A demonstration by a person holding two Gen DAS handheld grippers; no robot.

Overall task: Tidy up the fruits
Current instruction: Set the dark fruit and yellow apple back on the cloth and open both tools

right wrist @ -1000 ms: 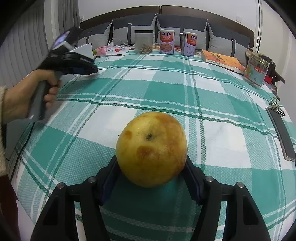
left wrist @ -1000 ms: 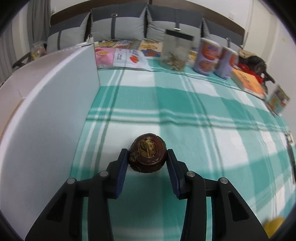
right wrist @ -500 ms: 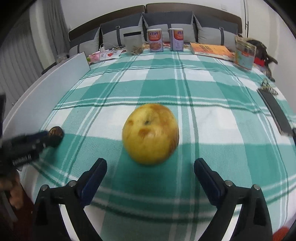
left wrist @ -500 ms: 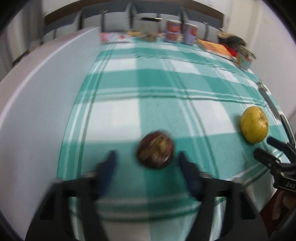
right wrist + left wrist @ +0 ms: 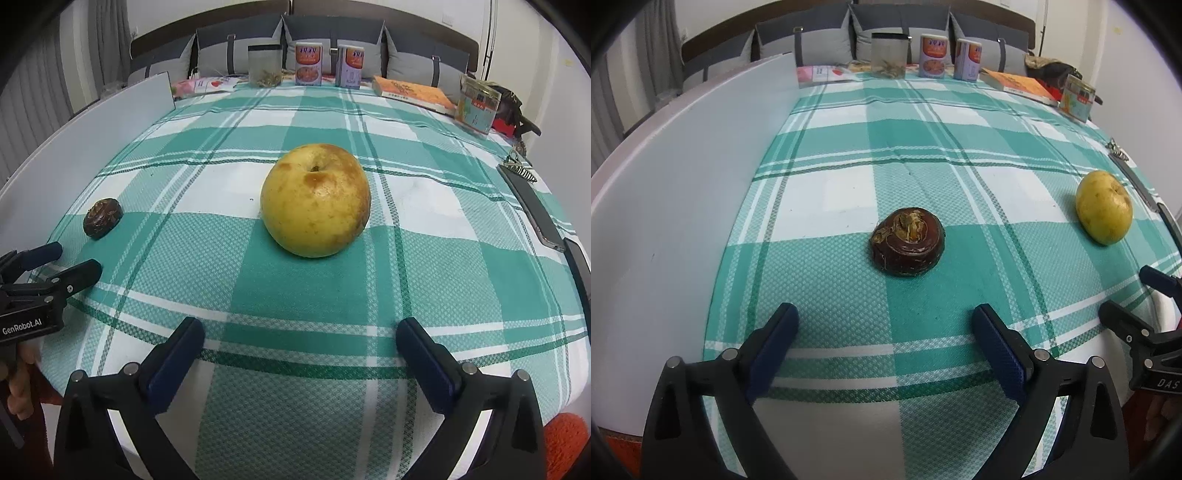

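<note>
A small dark brown fruit (image 5: pixel 907 242) lies on the green checked cloth, a short way ahead of my open, empty left gripper (image 5: pixel 884 325). It also shows in the right wrist view (image 5: pixel 102 217) at the left. A yellow apple with brown spots (image 5: pixel 315 200) sits on the cloth ahead of my open, empty right gripper (image 5: pixel 300 338); it shows in the left wrist view (image 5: pixel 1104 211) at the right. The left gripper (image 5: pixel 55 264) appears at the left of the right wrist view, the right gripper (image 5: pixel 1137 299) at the right of the left wrist view.
A white board (image 5: pixel 683 177) stands along the left of the cloth. At the far edge stand a clear jar (image 5: pixel 264 65), two cans (image 5: pixel 308 63), an orange book (image 5: pixel 412 92) and a box (image 5: pixel 478 107). A dark flat object (image 5: pixel 530 206) lies at the right edge.
Both grippers have opened and let go of their fruits, then pulled back toward the near edge. The brown fruit and the apple now rest on the cloth.
</note>
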